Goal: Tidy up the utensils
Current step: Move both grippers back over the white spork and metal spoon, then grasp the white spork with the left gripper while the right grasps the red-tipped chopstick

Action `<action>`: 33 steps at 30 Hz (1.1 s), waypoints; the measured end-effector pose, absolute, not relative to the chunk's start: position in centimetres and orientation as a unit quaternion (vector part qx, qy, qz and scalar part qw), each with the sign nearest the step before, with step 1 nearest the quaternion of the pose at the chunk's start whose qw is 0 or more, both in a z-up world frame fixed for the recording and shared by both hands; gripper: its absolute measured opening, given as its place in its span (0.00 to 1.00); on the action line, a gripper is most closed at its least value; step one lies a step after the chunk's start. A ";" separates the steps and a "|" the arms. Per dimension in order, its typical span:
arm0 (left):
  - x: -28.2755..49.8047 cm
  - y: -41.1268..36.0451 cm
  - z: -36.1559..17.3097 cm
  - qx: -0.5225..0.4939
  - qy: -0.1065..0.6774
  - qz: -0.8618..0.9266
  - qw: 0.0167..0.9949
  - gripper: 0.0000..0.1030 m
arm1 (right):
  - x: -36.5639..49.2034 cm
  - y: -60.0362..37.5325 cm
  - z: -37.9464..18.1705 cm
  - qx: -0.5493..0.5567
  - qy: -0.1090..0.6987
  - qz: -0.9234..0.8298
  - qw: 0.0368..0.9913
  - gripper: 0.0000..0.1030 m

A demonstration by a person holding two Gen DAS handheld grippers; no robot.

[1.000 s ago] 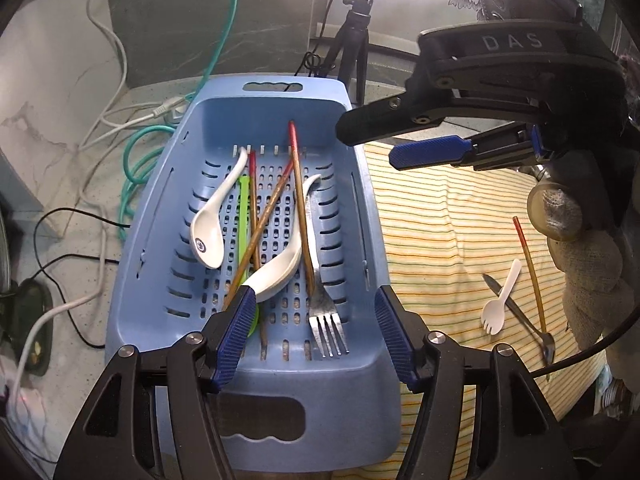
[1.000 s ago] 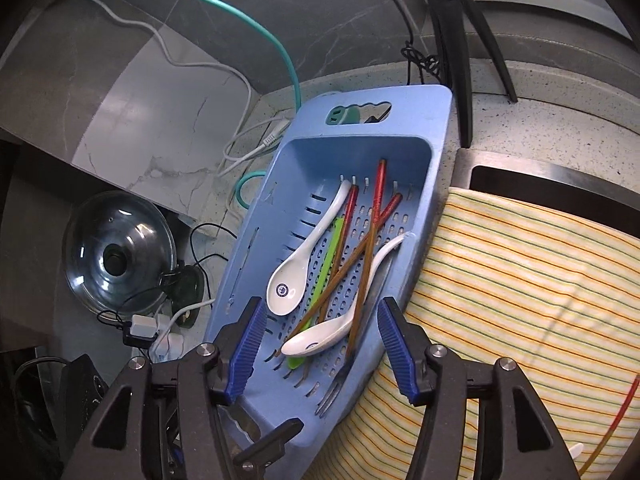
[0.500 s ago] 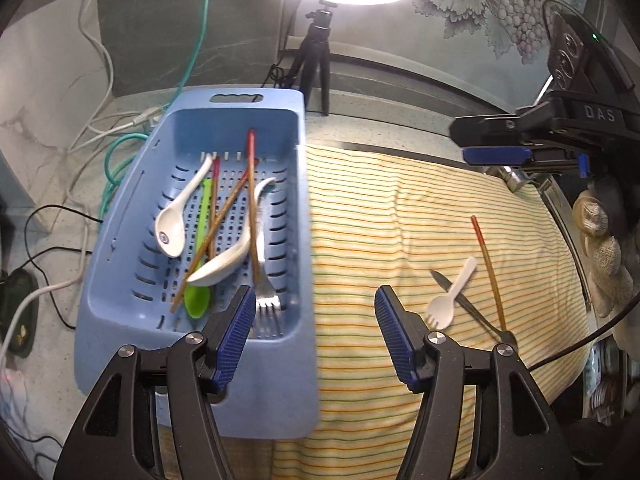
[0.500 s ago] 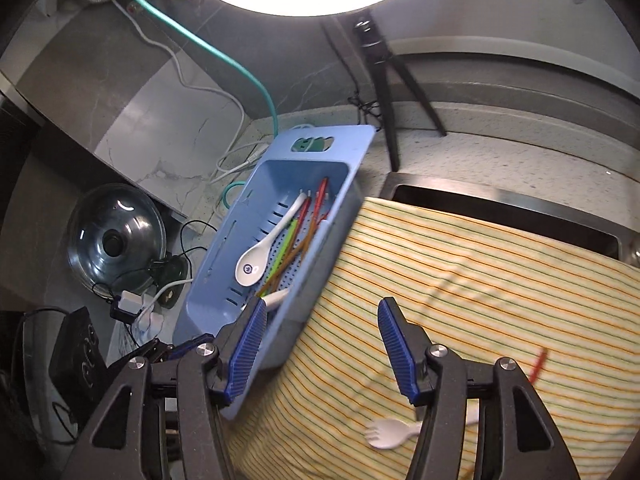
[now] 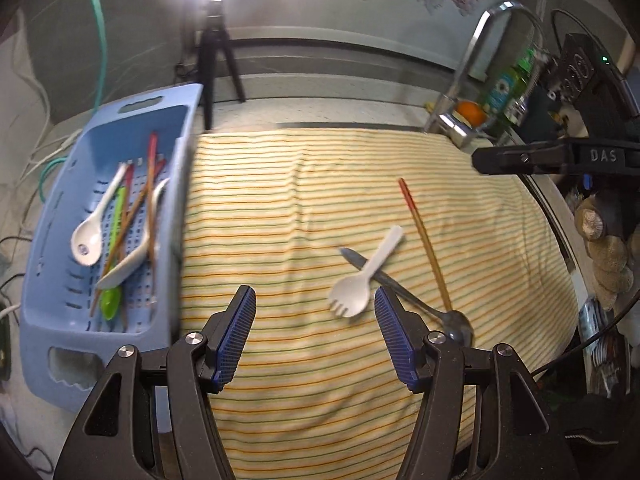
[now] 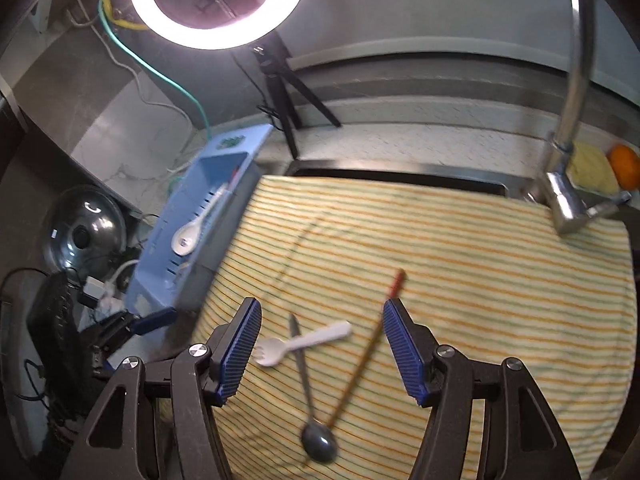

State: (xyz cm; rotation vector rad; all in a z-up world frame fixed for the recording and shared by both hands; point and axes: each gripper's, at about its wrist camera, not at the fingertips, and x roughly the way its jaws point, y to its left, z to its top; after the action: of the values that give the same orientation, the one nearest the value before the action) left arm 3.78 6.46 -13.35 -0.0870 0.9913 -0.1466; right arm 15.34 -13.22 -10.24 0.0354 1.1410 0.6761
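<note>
In the left wrist view the left gripper sits at the bottom centre of the frame with its blue-padded fingers spread wide and nothing between them, above a striped cloth that fills the middle of the picture. A white plastic fork lies on the cloth just right of centre, its handle crossing over a metal spoon whose bowl points toward the lower right. Just right of these lies a single brown chopstick with a red tip, running from the centre right down to the spoon's bowl. At the left of the frame stands a blue basket, its right wall touching the cloth's edge; inside lie two white spoons, a green spoon and several chopsticks, crossed over one another. In the right wrist view the right gripper is at the bottom centre, fingers likewise spread apart and empty, with the fork, the spoon and the chopstick lying on the cloth between and just beyond them. The basket shows at the centre left, a ring light glows at the top, and a tap rises at the upper right.
</note>
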 end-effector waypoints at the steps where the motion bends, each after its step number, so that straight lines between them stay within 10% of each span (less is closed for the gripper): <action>1: 4.0 5.9 -13.4 -0.036 0.477 -0.075 0.875 0.60 | 15.3 -13.7 -10.8 0.017 0.536 0.307 0.786 0.58; 11: 7.2 1.9 -16.0 0.016 0.525 -0.139 0.840 0.33 | 15.5 -14.3 -16.1 0.038 0.600 0.287 0.746 0.34; 33: 10.5 1.4 -18.7 0.086 0.563 -0.160 0.806 0.22 | 16.3 -10.7 -19.7 -0.002 0.637 0.253 0.728 0.11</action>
State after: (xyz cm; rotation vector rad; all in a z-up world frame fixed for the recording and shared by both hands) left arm 10.50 1.43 -18.68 0.1843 1.2044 -0.3414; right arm 16.28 -10.74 -19.65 -0.0055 1.4034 0.5583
